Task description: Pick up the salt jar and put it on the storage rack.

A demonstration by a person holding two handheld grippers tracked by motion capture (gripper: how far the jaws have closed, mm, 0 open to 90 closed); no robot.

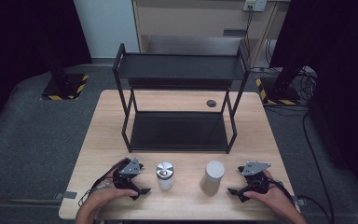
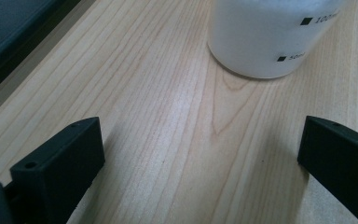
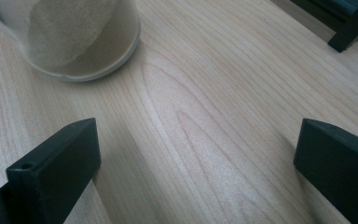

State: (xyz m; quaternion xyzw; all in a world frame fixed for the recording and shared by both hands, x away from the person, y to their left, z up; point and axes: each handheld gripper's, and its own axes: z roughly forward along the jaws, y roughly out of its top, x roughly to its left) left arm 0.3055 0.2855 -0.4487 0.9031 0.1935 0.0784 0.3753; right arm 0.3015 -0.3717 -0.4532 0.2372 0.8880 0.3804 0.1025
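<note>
Both hand-held grippers wide, empty; vol. marks on white bottle [image 2: 265,35] in left gripper view.

The white bottle [image 2: 265,35] bears black square marks with printed volume figures: "100" beside the upper mark, cut off at the edge, and "50ml" beside the lower.

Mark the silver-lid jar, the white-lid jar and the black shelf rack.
silver-lid jar [image 1: 165,170], high view, on its lid.
white-lid jar [image 1: 214,169], high view, on its lid.
black shelf rack [image 1: 179,66], high view, on its top shelf.
</note>
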